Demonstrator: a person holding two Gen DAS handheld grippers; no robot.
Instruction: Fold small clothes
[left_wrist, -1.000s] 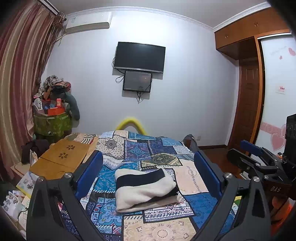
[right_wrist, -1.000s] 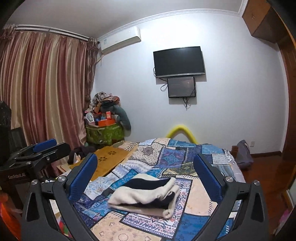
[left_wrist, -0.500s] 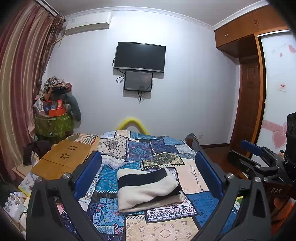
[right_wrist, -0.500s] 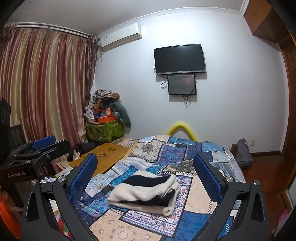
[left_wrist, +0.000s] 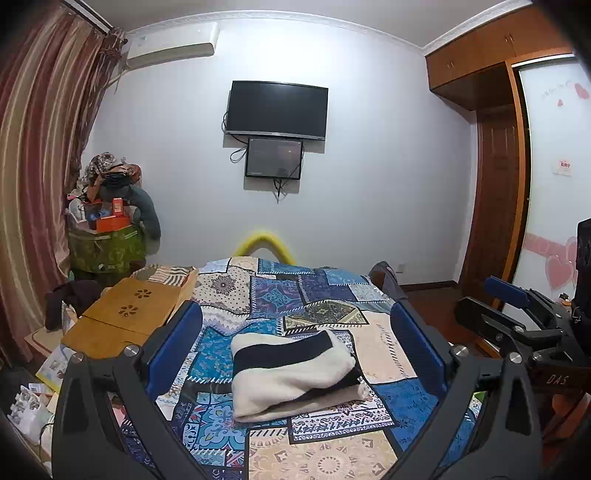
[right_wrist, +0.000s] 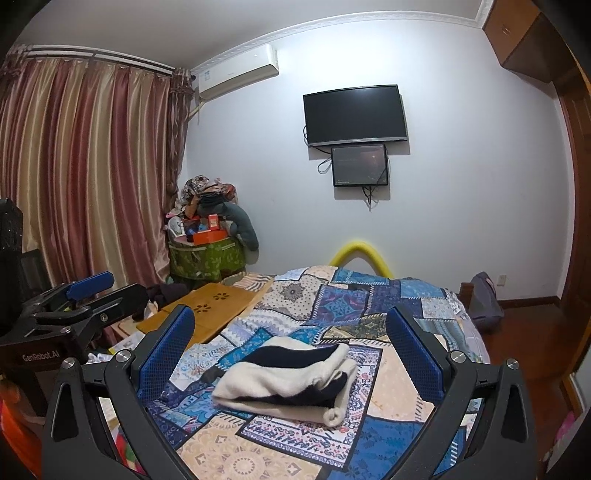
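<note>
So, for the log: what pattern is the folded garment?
Cream with broad black stripes; the left wrist view shows it best.

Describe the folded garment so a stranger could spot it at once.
Start at the bed under the wall TV, covered by a patchwork quilt. The garment lies folded near the quilt's middle, in front of both open grippers. It is the only plain thing there: fluffy cream with broad black bands.

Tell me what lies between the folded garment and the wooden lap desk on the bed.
Only bare patchwork quilt between the folded garment and lap desk, clearest in the right wrist view.
</note>
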